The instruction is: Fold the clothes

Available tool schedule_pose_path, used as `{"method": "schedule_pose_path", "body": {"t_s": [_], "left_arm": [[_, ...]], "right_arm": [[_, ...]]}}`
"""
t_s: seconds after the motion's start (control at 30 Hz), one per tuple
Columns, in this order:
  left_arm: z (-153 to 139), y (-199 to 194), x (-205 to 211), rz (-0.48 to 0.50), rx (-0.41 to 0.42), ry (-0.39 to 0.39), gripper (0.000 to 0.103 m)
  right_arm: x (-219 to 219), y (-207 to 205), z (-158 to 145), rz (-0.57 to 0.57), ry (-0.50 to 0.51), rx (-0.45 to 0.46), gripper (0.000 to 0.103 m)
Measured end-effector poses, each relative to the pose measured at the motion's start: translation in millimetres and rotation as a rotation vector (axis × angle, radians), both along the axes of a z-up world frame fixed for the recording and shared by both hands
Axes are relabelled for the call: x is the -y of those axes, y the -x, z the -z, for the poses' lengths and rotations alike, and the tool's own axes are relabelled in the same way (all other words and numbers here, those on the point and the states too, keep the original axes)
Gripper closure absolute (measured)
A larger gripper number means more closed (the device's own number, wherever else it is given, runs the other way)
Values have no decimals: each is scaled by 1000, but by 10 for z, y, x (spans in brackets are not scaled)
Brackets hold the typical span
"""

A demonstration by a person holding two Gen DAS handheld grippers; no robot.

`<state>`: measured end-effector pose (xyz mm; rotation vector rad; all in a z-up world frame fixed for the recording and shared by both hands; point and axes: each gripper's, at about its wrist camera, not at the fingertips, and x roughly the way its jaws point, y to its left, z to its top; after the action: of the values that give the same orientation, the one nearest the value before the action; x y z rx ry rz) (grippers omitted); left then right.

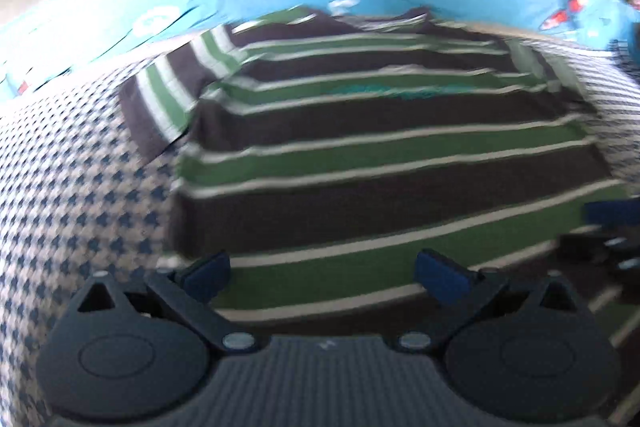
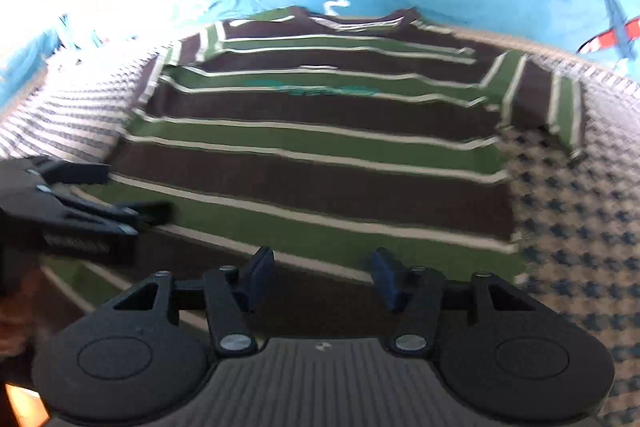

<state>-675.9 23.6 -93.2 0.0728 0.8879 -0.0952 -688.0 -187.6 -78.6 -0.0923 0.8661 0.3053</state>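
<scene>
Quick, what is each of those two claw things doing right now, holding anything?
Left gripper: open, holding nothing, above the striped shirt.
Right gripper: open, fingers part closed, nothing between them.

The left tongs have a dark grey ribbed body, two round side discs with triangular holes, black link arms with silver screws, and blue pads on the fingers. The right tongs have the same build and colours.
</scene>
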Motion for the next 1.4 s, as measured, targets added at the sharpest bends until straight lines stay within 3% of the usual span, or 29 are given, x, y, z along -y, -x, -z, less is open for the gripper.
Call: {"method": "schedule_pose_path", "body": {"t_s": [0.23, 0.33, 0.43, 0.63, 0.87, 1.03, 1.23, 1.4], "left_arm": [[54, -113, -343, -139, -2, 2, 0], [51, -162, -439, -180, -18, 24, 0], [16, -186, -428, -179, -15, 13, 0], [-166, -291, -241, -81, 53, 35, 0], [-135, -624, -7, -29, 58, 34, 0], [-82, -844, 149, 18, 69, 26, 0], [31, -1071, 187, 13, 49, 13, 0], [106, -1171, 39, -71, 20, 5, 0]], "right_arm": [[332, -72, 18, 164, 22, -9, 54], [396, -132, 8, 180, 25, -11, 58], [403, -146, -18, 203, 35, -5, 57], [419, -259, -107, 181, -87, 22, 57], [341, -560, -122, 147, -177, 13, 56], [209, -796, -97, 93, -179, 21, 56], [154, -1048, 3, 87, -212, -22, 53], [208, -1126, 44, 119, -169, -14, 54]]}}
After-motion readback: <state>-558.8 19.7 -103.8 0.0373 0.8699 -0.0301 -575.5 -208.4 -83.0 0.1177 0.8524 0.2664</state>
